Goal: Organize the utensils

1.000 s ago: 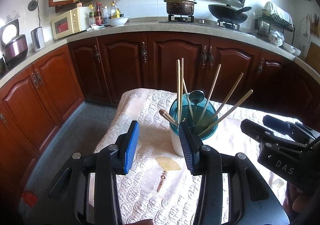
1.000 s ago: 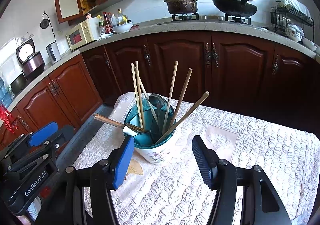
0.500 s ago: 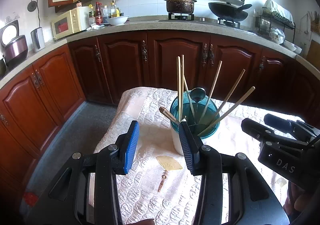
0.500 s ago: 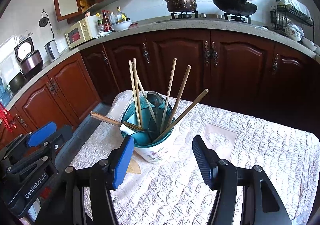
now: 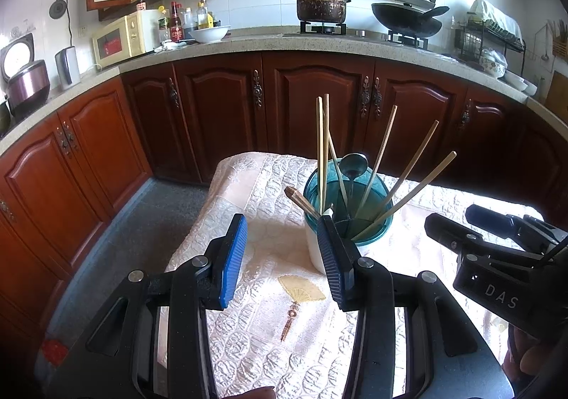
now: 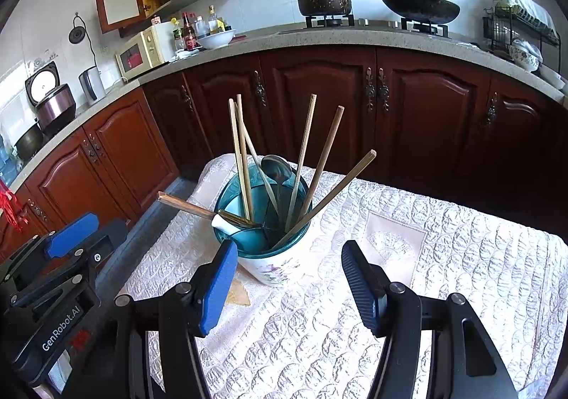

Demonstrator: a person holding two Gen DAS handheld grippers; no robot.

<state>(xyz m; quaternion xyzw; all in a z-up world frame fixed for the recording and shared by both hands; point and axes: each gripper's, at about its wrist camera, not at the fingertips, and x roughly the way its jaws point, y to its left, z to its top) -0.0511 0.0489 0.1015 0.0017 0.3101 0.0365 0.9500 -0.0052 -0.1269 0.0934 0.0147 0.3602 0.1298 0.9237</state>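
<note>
The teal-rimmed white ceramic utensil holder with a floral print (image 6: pixel 264 232) stands on the cream quilted tablecloth (image 6: pixel 443 278), toward the table's far left corner as the right wrist view shows it, with bare cloth running off to the right edge. It lies straight ahead of the right gripper (image 6: pixel 289 287) and just beyond its tips, roughly centred on the gap, so that hand looks the better placed. The left gripper (image 5: pixel 282 257) sits off to the holder's left: its right finger overlaps the holder's near wall in its own view, while the gap between its fingers frames only cloth and a small fan-shaped yellow print (image 5: pixel 301 289). Both sets of jaws stand apart with nothing between them.

Inside the holder, several pale bamboo chopsticks (image 6: pixel 241 157) stand near upright on the left, and more fan out to the right, the lowest leaning steeply toward the right edge. A metal spoon (image 6: pixel 277 168) stands bowl-up at the back. One dark wooden-handled utensil (image 6: pixel 188 207) lies almost level across the rim, its long axis pointing out to the left, toward the left gripper; it looks the least settled and the likeliest to need righting.
</note>
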